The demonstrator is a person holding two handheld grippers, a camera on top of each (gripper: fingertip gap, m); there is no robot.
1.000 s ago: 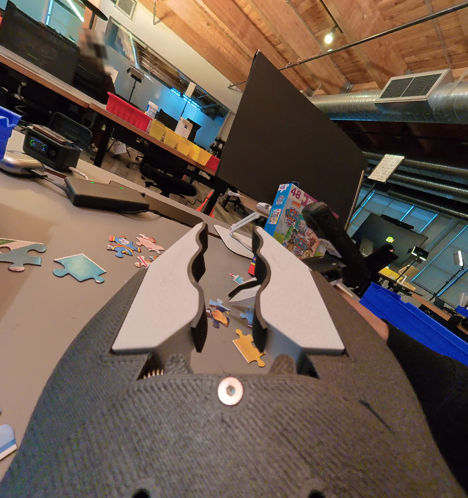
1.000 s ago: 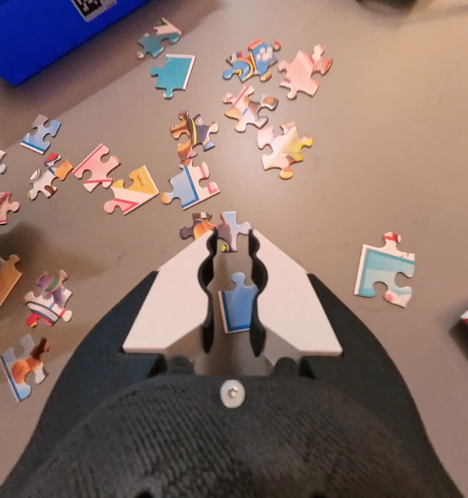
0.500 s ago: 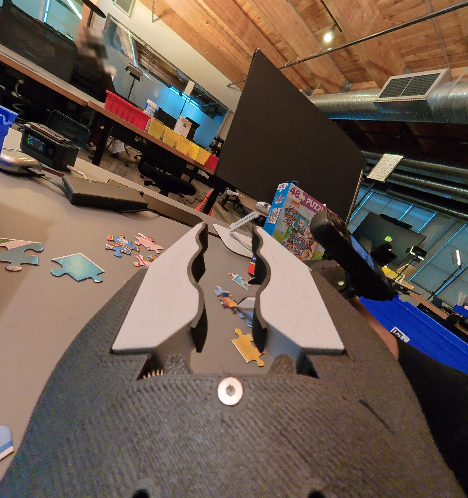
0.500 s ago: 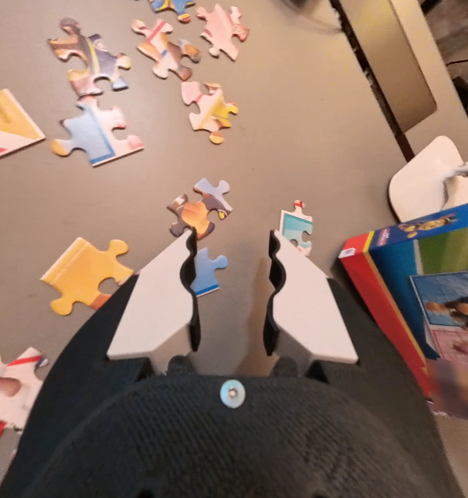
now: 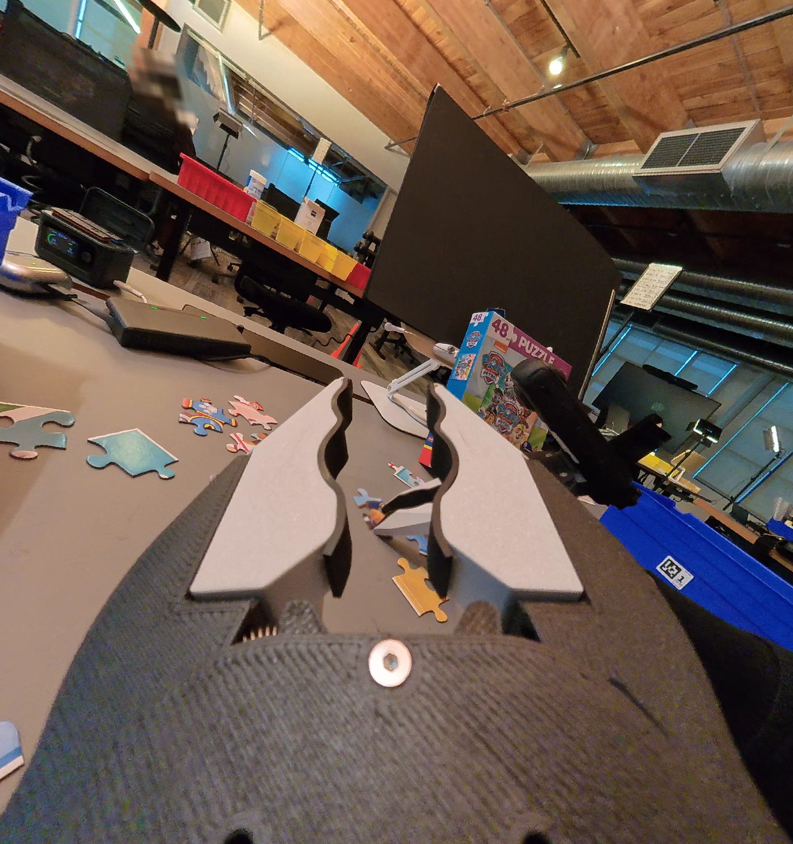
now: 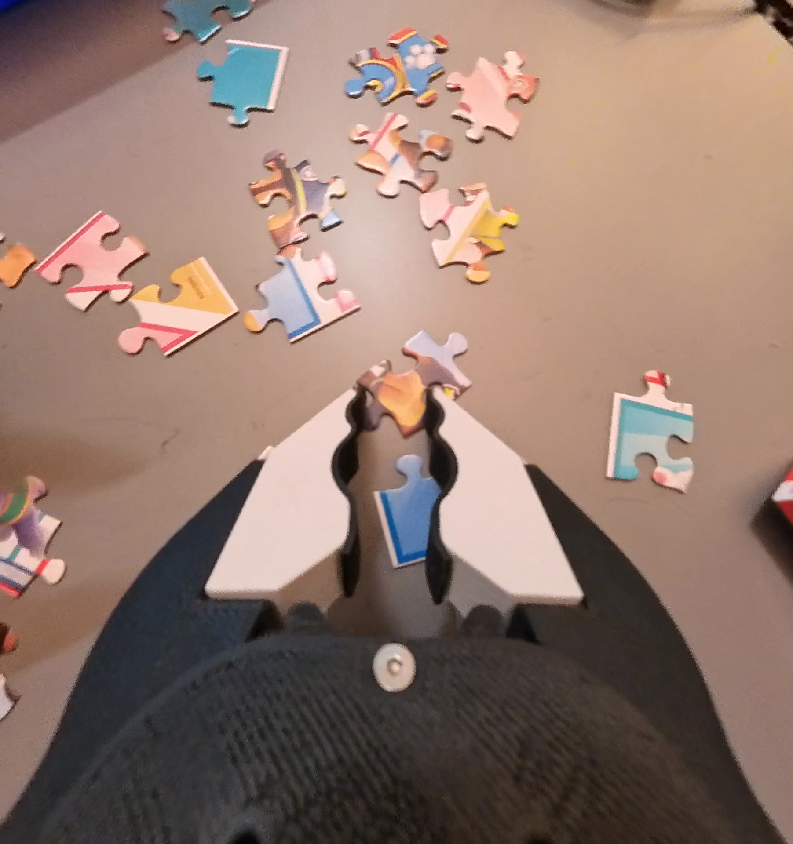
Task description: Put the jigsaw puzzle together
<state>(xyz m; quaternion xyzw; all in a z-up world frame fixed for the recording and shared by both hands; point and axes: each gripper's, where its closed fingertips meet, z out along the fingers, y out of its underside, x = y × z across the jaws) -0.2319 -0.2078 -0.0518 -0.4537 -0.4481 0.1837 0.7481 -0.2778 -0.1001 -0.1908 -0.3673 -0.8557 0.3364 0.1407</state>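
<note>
My right gripper (image 6: 396,397) is clamped on the orange-and-blue puzzle piece (image 6: 412,388), both tips pressing its edges, with a blue piece (image 6: 408,511) on the table (image 6: 614,228) just behind it. Left gripper (image 5: 387,402) hangs apart with nothing in it, left of that piece, puzzle box (image 5: 499,388) beyond.

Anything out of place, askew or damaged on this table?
Nothing stands out. The puzzle pieces lie loose, flat and picture side up across the grey table, with no visible bends or tears, and the puzzle box stands upright.
</note>
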